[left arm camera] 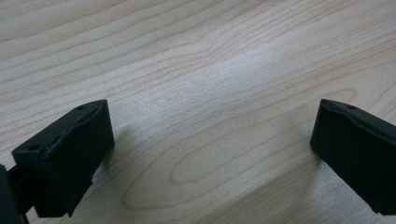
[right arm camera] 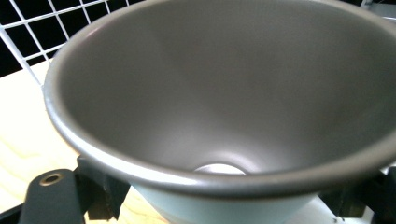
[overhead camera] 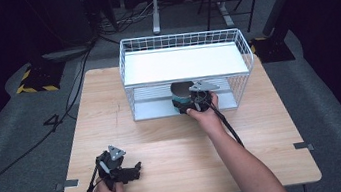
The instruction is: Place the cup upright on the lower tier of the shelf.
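Dark lab, floor cables, hazard-taped stand base

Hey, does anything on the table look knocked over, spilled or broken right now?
Nothing stands out. The cup is upright in the right gripper at the wire rack's lower shelf, and its inside looks dry.

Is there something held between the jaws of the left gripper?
No, in the left gripper view the left gripper stands wide open, with only the bare wooden table between its jaws.
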A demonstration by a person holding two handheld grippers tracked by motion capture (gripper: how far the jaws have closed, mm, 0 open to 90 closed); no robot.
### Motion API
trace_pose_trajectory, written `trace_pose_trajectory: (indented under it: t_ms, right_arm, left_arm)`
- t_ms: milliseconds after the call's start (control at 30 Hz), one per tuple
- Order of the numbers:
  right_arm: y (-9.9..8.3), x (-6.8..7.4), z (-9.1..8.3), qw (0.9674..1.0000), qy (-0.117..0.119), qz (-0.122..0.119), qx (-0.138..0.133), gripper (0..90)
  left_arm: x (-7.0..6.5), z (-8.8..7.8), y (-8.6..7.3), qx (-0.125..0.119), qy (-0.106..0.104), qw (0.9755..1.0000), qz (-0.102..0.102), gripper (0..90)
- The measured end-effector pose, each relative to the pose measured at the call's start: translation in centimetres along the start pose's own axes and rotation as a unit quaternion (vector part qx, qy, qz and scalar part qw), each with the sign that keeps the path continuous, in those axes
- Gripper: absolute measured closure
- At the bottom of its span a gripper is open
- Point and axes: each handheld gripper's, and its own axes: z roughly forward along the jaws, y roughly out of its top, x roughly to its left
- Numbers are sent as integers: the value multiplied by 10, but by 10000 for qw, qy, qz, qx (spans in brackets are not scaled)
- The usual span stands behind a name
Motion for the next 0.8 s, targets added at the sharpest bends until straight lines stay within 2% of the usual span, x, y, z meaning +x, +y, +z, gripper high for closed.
trace_pose_trajectory:
  t_ms: [133, 367, 400, 500, 633, 800]
  right_arm:
    - [0, 0, 1, 10000, -58, -12, -26, 183]
    - [-2, -4, 9, 9999, -84, 19, 108, 183]
    - [-2, -6, 10, 9999, -97, -33, 71, 183]
    - [-2, -8, 14, 9998, -121, 128, 105, 183]
    - [0, -12, 18, 9998, -174, 101, -2, 183]
    - [1, -11, 21, 9996, -164, 222, 63, 178]
  left_arm:
    - [0, 0, 0, 1, 0, 10000, 1, 0]
    - [0, 0, 0, 1, -2, 10000, 3, 0]
    - [0, 0, 0, 1, -1, 10000, 4, 0]
    - [0, 0, 0, 1, -1, 10000, 4, 0]
    - [0, 0, 0, 4, -1, 10000, 7, 0]
    - [0, 0, 0, 5, 0, 10000, 10, 0]
